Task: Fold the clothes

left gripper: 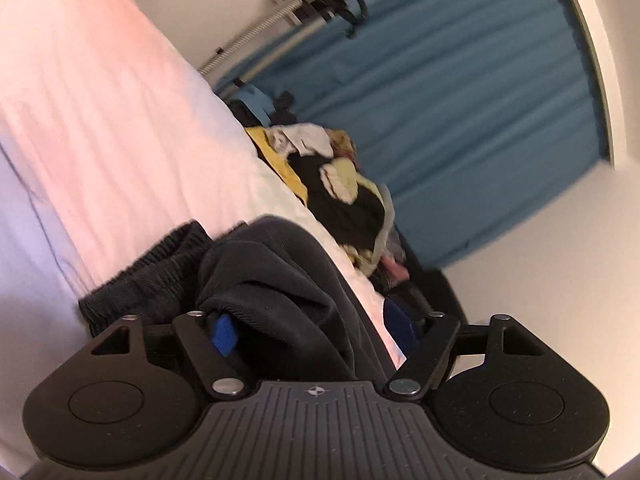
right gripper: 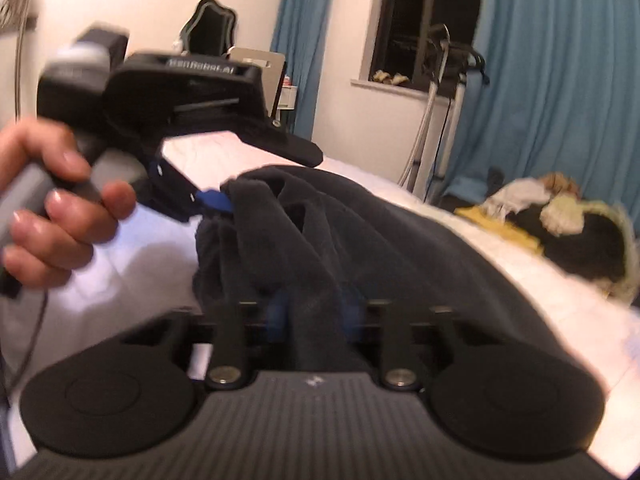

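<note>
Dark garment [right gripper: 320, 232]: soft matt cloth, ribbed waistband. Bed sheet [left gripper: 120, 140] under it: smooth white cloth. Grippers matt plastic.

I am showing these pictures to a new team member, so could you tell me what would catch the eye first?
The dark garment stands out, bunched on the white bed with both grippers at it: the right gripper is closed on a fold, and the left gripper, held by a hand, meets its far edge. Next comes the heap of mixed clothes further along the bed, before blue curtains.
</note>
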`<state>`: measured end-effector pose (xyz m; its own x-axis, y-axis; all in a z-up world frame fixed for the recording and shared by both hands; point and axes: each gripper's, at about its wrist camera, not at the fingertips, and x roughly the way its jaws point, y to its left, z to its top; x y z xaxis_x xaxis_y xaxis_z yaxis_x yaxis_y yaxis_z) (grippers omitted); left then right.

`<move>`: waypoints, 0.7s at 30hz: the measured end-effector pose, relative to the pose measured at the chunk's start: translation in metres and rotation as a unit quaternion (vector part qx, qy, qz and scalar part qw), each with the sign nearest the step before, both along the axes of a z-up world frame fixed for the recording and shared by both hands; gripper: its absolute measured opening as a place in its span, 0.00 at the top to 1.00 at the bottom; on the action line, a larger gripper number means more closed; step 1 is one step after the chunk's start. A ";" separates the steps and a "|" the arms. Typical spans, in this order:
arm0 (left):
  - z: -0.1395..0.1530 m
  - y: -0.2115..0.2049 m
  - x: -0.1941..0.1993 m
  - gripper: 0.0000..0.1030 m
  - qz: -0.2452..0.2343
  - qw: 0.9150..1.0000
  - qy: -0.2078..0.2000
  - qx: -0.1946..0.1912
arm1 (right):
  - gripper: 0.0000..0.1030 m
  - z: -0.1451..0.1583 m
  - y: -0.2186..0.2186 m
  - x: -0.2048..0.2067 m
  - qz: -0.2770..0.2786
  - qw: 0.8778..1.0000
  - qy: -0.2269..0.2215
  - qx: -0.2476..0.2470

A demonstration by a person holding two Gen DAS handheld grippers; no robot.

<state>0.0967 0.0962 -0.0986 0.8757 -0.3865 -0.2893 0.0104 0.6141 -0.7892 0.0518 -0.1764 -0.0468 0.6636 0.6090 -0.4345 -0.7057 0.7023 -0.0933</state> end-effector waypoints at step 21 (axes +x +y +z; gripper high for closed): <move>0.007 -0.005 -0.043 0.50 0.051 0.995 -0.024 0.085 | 0.63 0.007 0.009 -0.032 0.049 0.999 -0.013 0.001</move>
